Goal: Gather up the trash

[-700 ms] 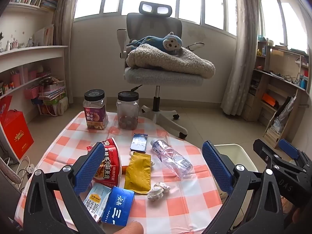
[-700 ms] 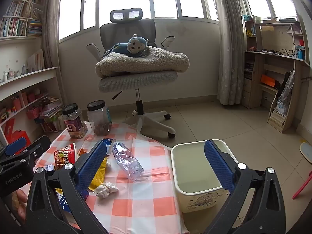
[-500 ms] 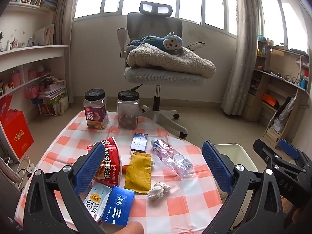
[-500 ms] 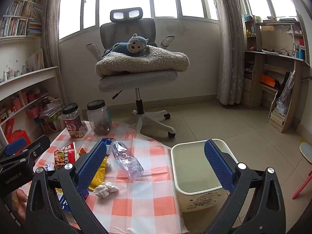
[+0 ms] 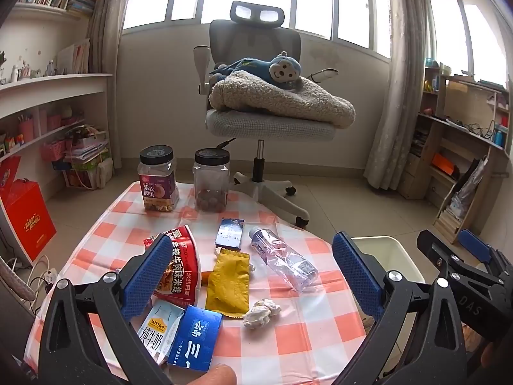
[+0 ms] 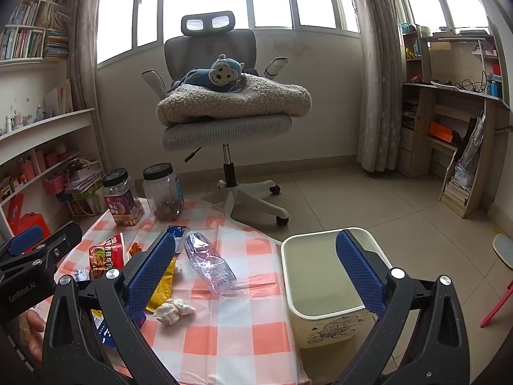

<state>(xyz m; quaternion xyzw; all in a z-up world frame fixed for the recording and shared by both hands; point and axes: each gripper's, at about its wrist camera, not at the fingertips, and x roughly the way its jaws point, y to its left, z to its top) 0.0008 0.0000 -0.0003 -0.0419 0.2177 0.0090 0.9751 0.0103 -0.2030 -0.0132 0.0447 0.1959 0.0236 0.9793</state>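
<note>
Trash lies on a low table with an orange-checked cloth [image 5: 307,330]: a crushed clear bottle [image 5: 283,261], a yellow wrapper [image 5: 228,284], a crumpled tissue [image 5: 261,311], a red noodle packet [image 5: 178,264], a milk carton [image 5: 158,329], a blue box [image 5: 195,337] and a small dark blue packet [image 5: 229,233]. A cream bin [image 6: 330,285] stands on the floor right of the table. My left gripper [image 5: 253,276] hovers open above the near trash, holding nothing. My right gripper [image 6: 255,272] is open too, empty, spanning the bottle [image 6: 210,264] and the bin.
Two black-lidded jars [image 5: 158,183] [image 5: 211,184] stand at the table's far edge. Behind it is a grey office chair [image 5: 256,122] with a blanket and a blue plush monkey. Shelves line the left wall, a desk unit [image 6: 449,134] the right. A red bag [image 5: 25,221] sits at floor left.
</note>
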